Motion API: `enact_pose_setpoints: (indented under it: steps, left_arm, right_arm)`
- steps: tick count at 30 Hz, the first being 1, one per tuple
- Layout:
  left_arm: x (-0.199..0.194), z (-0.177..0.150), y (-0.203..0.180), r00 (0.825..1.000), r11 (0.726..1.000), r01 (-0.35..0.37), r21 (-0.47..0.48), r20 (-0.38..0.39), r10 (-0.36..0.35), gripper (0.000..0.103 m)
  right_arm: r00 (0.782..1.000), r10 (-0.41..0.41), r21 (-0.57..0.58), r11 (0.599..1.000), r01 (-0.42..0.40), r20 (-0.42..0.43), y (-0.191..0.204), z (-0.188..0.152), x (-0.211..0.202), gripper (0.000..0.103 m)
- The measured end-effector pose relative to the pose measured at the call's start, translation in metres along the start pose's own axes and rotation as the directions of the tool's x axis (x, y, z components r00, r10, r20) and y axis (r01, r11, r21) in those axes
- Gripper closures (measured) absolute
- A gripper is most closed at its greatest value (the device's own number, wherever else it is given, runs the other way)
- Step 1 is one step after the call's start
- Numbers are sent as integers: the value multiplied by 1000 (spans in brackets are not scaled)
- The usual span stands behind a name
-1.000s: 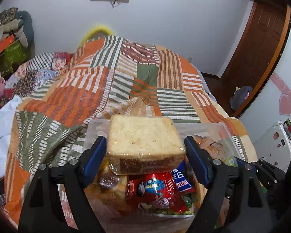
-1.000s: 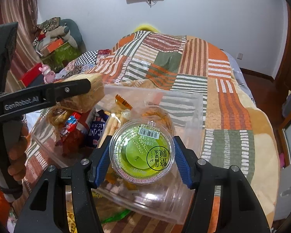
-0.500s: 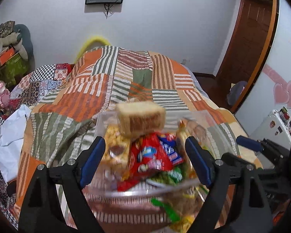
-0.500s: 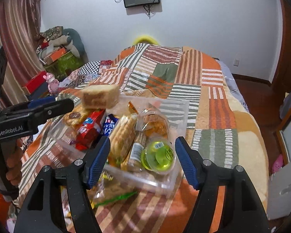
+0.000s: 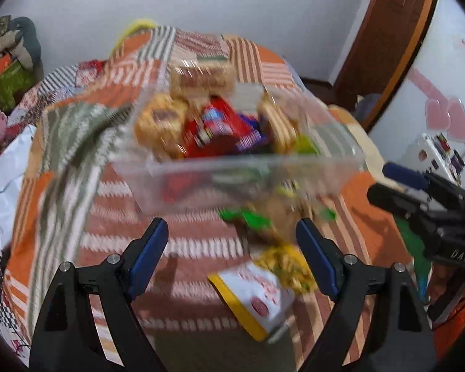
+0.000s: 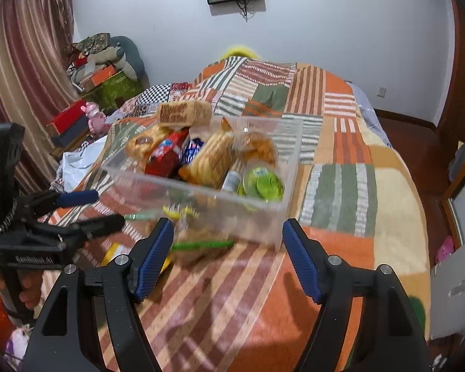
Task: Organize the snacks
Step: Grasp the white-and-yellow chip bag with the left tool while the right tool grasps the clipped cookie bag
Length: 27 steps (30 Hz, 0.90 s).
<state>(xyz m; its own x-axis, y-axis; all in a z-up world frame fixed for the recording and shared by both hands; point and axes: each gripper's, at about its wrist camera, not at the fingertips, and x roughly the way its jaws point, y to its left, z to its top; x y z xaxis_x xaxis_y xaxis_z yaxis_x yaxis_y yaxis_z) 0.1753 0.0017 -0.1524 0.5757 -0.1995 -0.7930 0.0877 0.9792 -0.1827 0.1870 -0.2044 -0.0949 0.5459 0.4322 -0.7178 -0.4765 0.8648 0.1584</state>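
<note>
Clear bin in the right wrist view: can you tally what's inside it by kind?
Wrapped cake slice: 1
Green-lidded cup: 1
Foil packets, red and blue: 2
Clear-wrapped biscuit or pastry packs: 3
Total: 7 distinguishable in the clear bin; others may be hidden.
</note>
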Motion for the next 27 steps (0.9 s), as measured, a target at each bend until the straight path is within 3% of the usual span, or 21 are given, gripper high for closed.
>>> enact_pose_setpoints:
  steps: [7, 9, 12, 16, 19, 21, 27]
  left_arm:
    - [26, -27, -22, 993, 998, 63, 3, -100, -62, 17]
    - [31, -31, -25, 996, 999, 36, 13, -85, -34, 5]
    - [42, -36, -19, 992, 1000, 16, -8, -121, -17, 5]
    - [37, -46, -12, 997, 1000, -13, -6, -81, 12, 6]
    - [29, -50, -2, 998, 999, -32, -12, -52, 31, 27]
    - [24, -50, 5, 999, 1000, -20, -17, -42, 19, 48]
    - [22, -45, 22, 999, 999, 20, -46, -23, -22, 49]
  right_arm:
    - [1000, 8, 28, 1000, -7, -28, -5, -18, -3, 32]
    - [999, 26, 44, 999, -24, -38, -7, -21, -2, 32]
    - [998, 34, 53, 998, -32, -47, -6, -24, 0, 32]
    - [997, 44, 49, 998, -41, -60, 0, -25, 7, 32]
    - [996, 57, 41, 998, -55, -72, 6, -24, 14, 32]
    - [995, 70, 30, 997, -68, -76, 12, -22, 17, 32]
    - [992, 83, -17, 996, -85, -100, 29, -14, 34, 31]
